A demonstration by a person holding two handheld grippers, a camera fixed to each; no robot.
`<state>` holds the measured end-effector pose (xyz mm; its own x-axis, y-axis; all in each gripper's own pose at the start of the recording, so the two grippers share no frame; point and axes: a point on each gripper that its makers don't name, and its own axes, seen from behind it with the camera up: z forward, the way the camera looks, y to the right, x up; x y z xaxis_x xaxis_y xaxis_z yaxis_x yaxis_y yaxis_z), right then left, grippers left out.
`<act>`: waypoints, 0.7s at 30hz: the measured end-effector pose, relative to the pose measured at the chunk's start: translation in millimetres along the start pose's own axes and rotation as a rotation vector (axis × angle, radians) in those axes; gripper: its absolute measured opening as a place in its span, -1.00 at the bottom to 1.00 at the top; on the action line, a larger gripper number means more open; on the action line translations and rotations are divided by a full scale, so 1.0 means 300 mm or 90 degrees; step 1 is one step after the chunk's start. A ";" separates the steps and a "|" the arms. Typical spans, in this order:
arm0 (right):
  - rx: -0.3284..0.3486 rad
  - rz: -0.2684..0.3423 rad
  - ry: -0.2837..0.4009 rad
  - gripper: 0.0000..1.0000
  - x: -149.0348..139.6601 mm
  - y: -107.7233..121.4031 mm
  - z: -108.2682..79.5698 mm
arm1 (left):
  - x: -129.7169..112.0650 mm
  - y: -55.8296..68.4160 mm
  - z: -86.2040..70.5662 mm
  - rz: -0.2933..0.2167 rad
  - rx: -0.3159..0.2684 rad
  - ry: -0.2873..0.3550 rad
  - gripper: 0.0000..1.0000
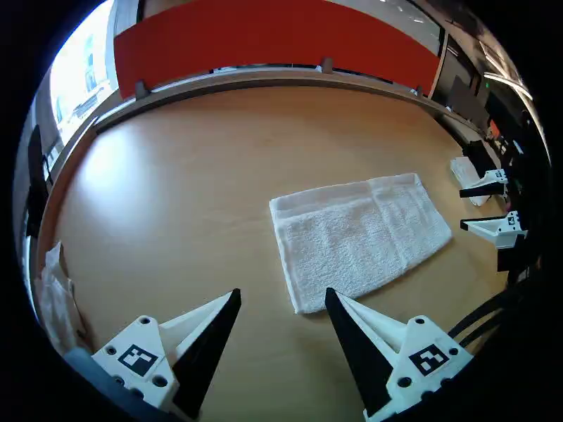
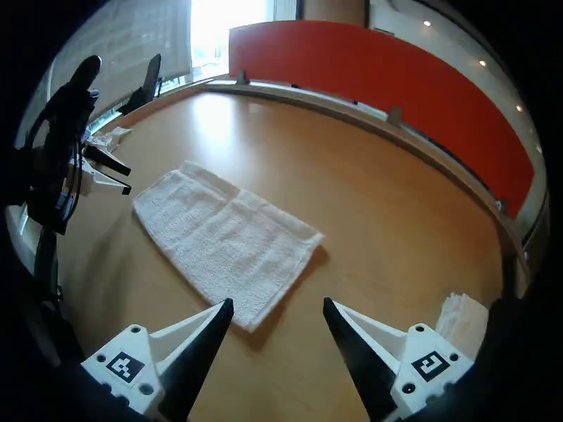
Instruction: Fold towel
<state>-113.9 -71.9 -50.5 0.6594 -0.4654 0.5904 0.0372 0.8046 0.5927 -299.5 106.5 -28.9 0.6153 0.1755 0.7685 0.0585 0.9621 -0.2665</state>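
The left gripper has its jaws spread wide, with nothing between them. In its own view the towel's nearest corner lies just ahead of the gap, close by the tip of the finger on the picture's right. I cannot tell whether that finger touches the cloth. The right gripper is likewise spread wide and grips nothing. In the right gripper view the towel's near corner sits just beside the tip of the finger on the picture's left, and bare table fills the rest of the gap.

The towel is white and lies flat on the wooden table as a rectangle, with a line crossing it near one short end. It stretches away from each gripper toward the other.

Beyond the towel, the left gripper view shows the right gripper at the table's far side, fingers apart and clear of the cloth. Behind it lies a small folded white cloth, and crumpled white material sits at the near left edge. The right gripper view shows the left gripper past the towel, fingers apart, and a white stack near the right edge. A bright window stands farther back. A red panel runs along the table's far edge.
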 end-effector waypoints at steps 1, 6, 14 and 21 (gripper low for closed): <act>0.002 -0.003 -0.001 0.97 -0.002 -0.003 0.001 | -0.003 -0.004 -0.004 -0.003 0.004 0.001 0.77; 0.014 -0.017 -0.006 0.98 -0.006 -0.017 0.008 | -0.023 -0.022 -0.027 -0.022 0.018 0.004 0.77; 0.026 -0.030 -0.012 0.97 -0.010 -0.024 0.017 | -0.042 -0.040 -0.059 -0.044 0.033 0.007 0.77; 0.035 -0.036 -0.024 0.97 -0.032 -0.038 0.032 | -0.068 -0.053 -0.099 -0.064 0.048 0.009 0.77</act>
<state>-128.0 -80.2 -57.8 0.6292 -0.5241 0.5739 0.0321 0.7553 0.6546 -289.7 81.3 -57.6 0.6200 0.0753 0.7810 0.0608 0.9878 -0.1435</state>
